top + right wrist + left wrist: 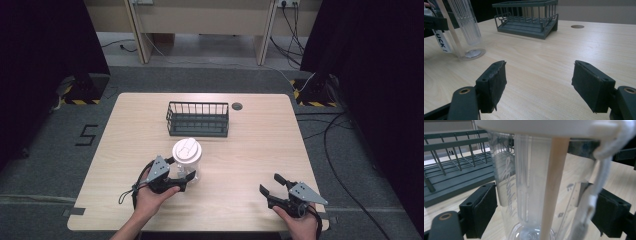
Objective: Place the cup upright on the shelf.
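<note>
left to right across the high view: the left gripper (186,177) is set against the lower body of a clear plastic tumbler (188,164) that stands upright on the wooden table (250,160), near the person's edge and left of centre. the tumbler carries a white lid (186,149) and, seen in the left gripper view, a pale straw (551,192) running down its inside and a white cord (599,182) hanging from the lid. in that view the two black jaws stand either side of the clear wall, the left pad (485,211) close against it and the right pad (610,213) beside the cord; whether they actually press the wall cannot be told, so the grip is judged closing or just closed, not confirmed. the tumbler's base appears to rest on the table, so no lift is judged to have begun.

behind the tumbler, towards the far edge, sits a dark wire basket (198,119), empty as far as the pictures show, apart from the tumbler. a small round grommet (237,106) lies just right of the basket.

at the right, the right gripper (272,186) hovers low over bare table near the front edge, well apart from the tumbler, jaws spread wide and holding nothing; the right gripper view confirms the wide gap between its pads (494,85).

progress, as judged: the approach to the tumbler is done and the grasp is about complete; lifting it and carrying it onward, plausibly to the basket, remain
</note>
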The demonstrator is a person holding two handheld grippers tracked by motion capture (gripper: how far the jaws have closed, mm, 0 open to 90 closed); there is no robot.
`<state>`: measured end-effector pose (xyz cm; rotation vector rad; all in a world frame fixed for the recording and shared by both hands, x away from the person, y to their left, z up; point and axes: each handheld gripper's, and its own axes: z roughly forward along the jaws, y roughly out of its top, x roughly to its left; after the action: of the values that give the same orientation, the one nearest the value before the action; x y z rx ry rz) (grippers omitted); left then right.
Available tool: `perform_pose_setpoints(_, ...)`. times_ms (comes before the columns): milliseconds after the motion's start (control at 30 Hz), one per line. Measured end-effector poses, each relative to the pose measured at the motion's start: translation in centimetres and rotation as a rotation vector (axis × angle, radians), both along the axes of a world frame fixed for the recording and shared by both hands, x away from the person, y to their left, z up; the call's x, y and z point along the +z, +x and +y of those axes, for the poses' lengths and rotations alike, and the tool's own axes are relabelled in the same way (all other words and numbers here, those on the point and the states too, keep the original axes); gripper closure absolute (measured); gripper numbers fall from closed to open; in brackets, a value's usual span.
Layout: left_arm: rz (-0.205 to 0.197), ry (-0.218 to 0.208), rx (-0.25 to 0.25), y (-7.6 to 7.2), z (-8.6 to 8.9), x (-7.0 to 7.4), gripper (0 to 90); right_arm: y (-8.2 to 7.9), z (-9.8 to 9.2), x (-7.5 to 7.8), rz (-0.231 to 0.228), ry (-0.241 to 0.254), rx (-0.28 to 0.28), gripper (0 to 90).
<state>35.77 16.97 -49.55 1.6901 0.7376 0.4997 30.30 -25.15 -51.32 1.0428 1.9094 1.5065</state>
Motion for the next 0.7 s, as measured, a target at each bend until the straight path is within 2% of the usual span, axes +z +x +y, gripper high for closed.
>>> perform_pose_setpoints(433,0.013,-0.001,-0.008,0.71,-0.49,-0.68,15.3,0.05,-0.07,-0.01,0.003,0.004,0.001,27.7)
perform_pose_setpoints(567,0.004,0.008,-0.014,0.77,-0.50,-0.62,16.4,0.07,-0.08,-0.01,0.005,0.005,0.001,27.7)
perform_pose_setpoints(700,0.006,-0.029,-0.020,0.82,-0.35,-0.81,16.9,0.08,-0.09,-0.01,0.006,0.007,0.001,27.7)
